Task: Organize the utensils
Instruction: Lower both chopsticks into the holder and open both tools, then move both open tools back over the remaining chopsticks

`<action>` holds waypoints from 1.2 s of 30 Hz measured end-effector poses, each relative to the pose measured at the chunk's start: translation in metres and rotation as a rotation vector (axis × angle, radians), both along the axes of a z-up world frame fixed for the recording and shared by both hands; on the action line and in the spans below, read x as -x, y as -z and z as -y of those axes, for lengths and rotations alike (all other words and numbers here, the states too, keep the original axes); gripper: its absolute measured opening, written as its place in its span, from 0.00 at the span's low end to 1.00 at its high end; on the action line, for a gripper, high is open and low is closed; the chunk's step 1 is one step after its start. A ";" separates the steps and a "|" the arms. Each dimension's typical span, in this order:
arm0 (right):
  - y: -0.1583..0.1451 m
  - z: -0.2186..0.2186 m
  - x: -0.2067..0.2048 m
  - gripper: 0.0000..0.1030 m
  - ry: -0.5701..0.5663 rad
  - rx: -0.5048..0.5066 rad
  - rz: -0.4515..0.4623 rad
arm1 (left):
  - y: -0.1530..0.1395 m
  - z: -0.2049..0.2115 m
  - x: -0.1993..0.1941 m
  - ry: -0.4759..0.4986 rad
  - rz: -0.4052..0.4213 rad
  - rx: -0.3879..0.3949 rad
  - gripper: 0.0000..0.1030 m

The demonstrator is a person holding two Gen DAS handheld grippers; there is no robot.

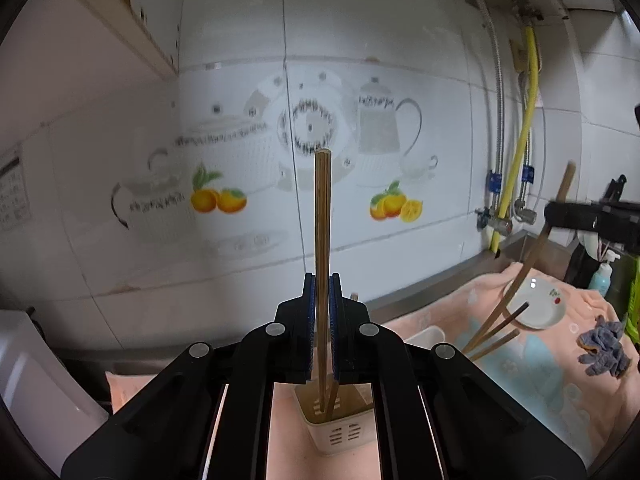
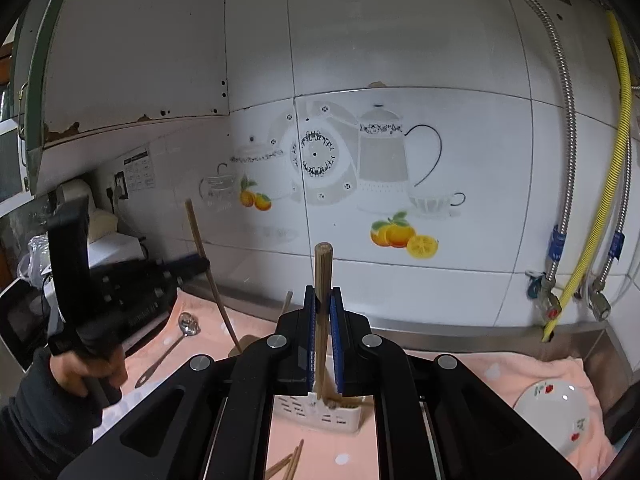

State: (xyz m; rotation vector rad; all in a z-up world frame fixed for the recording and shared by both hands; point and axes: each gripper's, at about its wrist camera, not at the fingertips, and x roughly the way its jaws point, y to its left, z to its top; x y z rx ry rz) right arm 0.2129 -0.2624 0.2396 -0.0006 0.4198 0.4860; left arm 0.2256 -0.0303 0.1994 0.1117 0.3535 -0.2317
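the left gripper [image 1: 322, 320] has its jaws pinching one upright chopstick [image 1: 322, 240], its lower end over the white holder [image 1: 340, 428] at 6 o'clock. the right gripper [image 2: 322, 328] likewise pinches a second chopstick [image 2: 322, 300] above the holder's slotted side [image 2: 316, 412]. loose chopsticks [image 2: 290, 462] lie on the pink cloth covering the table [image 2: 500, 364]. risk, i judge: each stick is held at one narrow point, so it may pivot, miss the holder's mouth or tip it.
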 end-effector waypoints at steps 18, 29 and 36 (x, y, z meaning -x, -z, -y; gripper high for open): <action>0.047 -0.019 -0.032 0.07 0.016 0.070 -0.087 | 0.045 -0.018 -0.019 0.005 -0.125 0.049 0.13; 0.056 -0.015 -0.017 0.12 0.021 0.079 -0.087 | 0.047 -0.022 0.009 -0.010 -0.104 0.043 0.67; 0.065 -0.003 0.025 0.24 0.017 0.073 -0.077 | 0.056 -0.022 0.047 -0.018 -0.099 0.021 0.89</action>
